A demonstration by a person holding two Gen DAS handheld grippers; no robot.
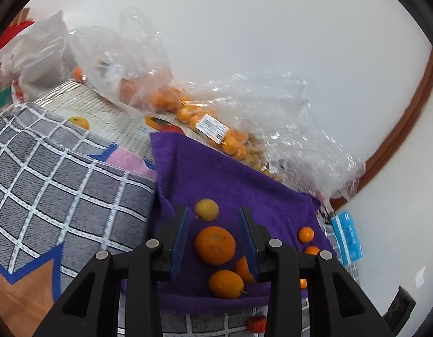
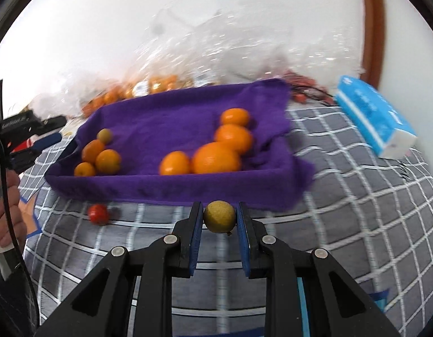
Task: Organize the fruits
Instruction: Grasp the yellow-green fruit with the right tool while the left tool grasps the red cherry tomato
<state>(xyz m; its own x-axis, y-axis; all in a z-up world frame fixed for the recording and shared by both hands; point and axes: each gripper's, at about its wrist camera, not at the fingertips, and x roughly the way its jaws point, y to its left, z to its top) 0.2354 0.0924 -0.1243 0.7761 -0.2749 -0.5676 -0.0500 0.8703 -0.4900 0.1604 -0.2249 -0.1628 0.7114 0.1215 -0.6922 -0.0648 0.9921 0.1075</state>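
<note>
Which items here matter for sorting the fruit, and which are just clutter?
Job:
right gripper shut on yellow-green fruit
oranges
purple towel
small red fruit
bagged fruit

Clutter:
blue tissue pack
checked cloth

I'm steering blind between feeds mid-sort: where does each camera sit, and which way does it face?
Left wrist: sits on the left gripper, angled down over the purple towel; its jaws stand apart above a large orange, not gripping it; fruit bags lie beyond.
Right wrist: sits on the right gripper, shut on a yellow-green fruit, facing the towel across the checked cloth; a hand shows at the left edge.
Shared: towel, oranges, blue tissue pack, small red fruit.
</note>
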